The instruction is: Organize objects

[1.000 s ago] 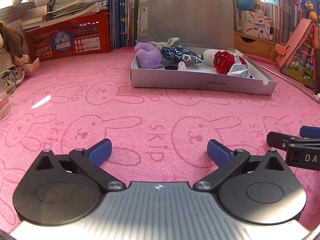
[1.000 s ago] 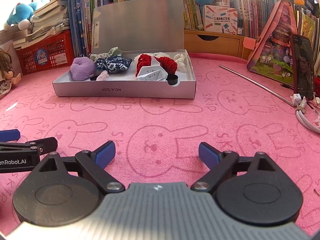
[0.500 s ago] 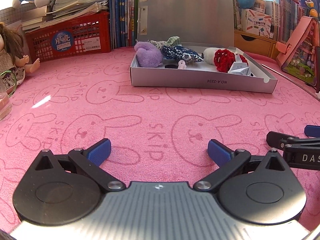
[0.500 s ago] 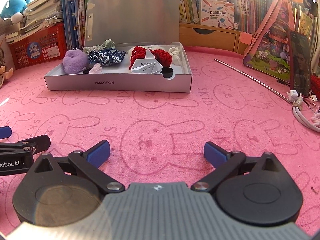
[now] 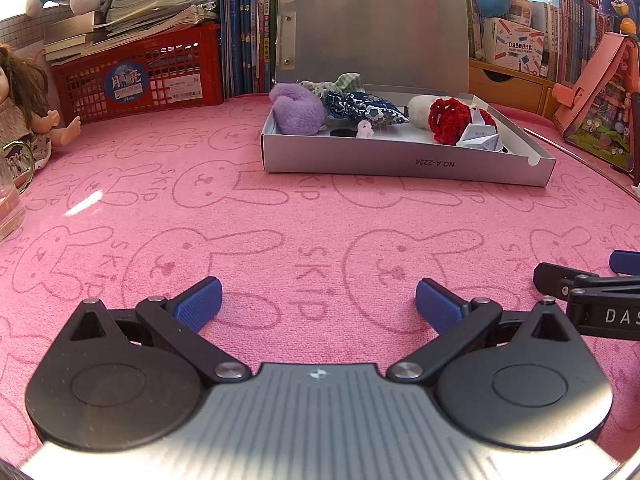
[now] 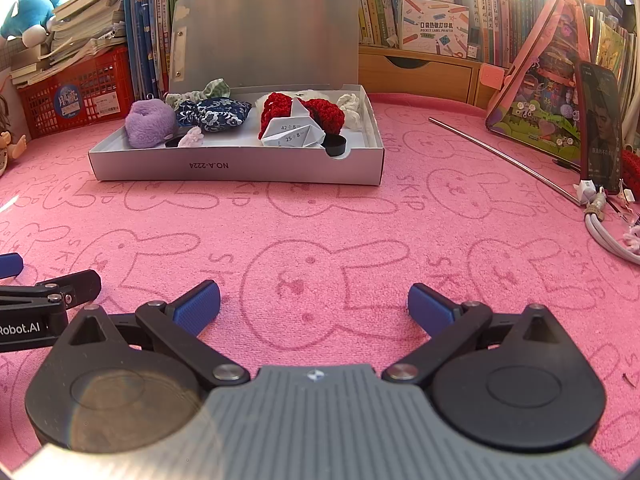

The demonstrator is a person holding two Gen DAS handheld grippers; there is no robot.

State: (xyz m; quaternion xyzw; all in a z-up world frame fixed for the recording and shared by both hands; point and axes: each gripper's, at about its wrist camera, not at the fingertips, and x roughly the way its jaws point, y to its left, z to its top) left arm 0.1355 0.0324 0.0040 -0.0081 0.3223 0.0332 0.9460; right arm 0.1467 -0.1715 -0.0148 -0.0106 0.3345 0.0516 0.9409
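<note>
A shallow grey box with its lid up stands far ahead on the pink rabbit-print mat. Inside lie a purple plush, a blue patterned pouch, a red crocheted piece, folded white paper and a small black ring. My left gripper is open over bare mat, well short of the box. My right gripper is open too, with nothing between its fingers. Each shows at the other view's edge.
A red basket under stacked books and a doll stand at the left, with a glass at the edge. Bookshelves line the back. At the right are a pink house-shaped toy, a phone, a metal rod and a cable.
The right gripper's fingers spread a little wider, and its view shifted slightly so the box sits a bit further left. The left view is almost unchanged.
</note>
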